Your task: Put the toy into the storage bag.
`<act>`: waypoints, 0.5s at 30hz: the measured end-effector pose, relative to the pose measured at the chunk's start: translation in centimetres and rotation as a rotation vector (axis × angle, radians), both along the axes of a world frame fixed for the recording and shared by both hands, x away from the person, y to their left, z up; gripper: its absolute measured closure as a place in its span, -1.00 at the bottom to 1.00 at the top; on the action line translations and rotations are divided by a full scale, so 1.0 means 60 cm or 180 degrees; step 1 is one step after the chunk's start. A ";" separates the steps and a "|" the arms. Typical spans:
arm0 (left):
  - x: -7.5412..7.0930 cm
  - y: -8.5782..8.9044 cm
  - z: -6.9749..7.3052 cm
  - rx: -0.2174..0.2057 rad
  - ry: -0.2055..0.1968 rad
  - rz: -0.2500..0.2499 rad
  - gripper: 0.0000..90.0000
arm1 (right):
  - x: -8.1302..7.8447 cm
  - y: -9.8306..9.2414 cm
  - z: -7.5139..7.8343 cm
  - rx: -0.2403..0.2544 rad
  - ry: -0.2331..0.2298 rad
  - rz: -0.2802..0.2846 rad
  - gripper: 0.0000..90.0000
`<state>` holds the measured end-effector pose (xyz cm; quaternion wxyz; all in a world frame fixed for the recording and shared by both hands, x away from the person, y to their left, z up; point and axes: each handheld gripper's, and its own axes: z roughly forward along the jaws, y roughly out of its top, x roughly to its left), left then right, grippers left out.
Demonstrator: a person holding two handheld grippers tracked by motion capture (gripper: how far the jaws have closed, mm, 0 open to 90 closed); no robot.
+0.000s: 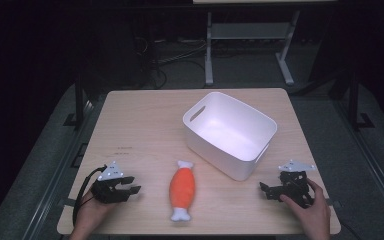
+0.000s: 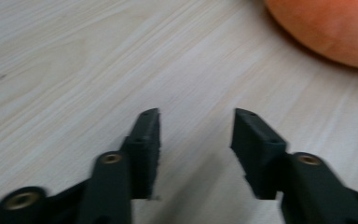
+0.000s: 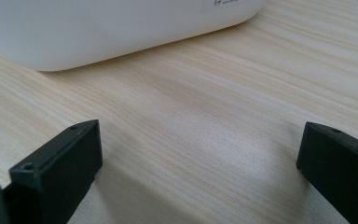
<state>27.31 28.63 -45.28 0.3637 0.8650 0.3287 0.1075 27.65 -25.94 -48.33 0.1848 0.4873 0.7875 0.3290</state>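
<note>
Seemingly nothing is begun: the orange plush toy lies at the table's near edge, left of the white bin (probably its goal); left gripper, jaws parted and empty, must reach right to it, while right gripper waits wide, empty

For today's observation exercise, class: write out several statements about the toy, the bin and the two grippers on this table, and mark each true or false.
1. The orange toy lies inside the white bin. False: it lies on the table, in front of the bin.
2. The left gripper has its jaws apart with nothing between them. True.
3. The right gripper is clamped on the bin's rim. False: it is open, resting on the table apart from the bin.
4. The bin is empty. True.
5. The toy lies between the two grippers. True.
</note>
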 end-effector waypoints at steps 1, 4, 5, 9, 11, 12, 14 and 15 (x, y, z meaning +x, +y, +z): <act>-0.001 -0.003 0.005 -0.0032 0.0047 -0.0061 0.54 | 0.000 0.000 0.000 0.0000 0.0000 0.0001 -1.00; -0.001 -0.007 0.010 -0.0007 0.0094 -0.0116 0.75 | 0.000 0.000 0.000 0.0001 0.0000 0.0000 -1.00; -0.001 -0.009 0.012 -0.0009 0.0123 -0.0148 0.75 | 0.000 0.000 0.000 0.0001 0.0000 0.0000 -1.00; -0.002 -0.022 0.023 0.0023 0.0255 -0.0264 0.99 | 0.000 0.000 0.000 0.0001 0.0000 0.0001 -1.00; -0.003 -0.029 0.028 0.0053 0.0305 -0.0298 0.99 | 0.000 0.000 0.000 0.0001 -0.0001 0.0001 -1.00; -0.003 -0.033 0.032 0.0081 0.0318 -0.0333 0.99 | 0.000 0.000 0.000 0.0001 -0.0001 0.0001 -1.00; -0.003 -0.044 0.040 0.0113 0.0369 -0.0401 0.99 | 0.000 0.000 0.000 0.0000 -0.0001 0.0001 -1.00; -0.003 -0.044 0.040 0.0113 0.0369 -0.0401 0.99 | 0.000 0.000 0.000 0.0000 -0.0001 0.0001 -1.00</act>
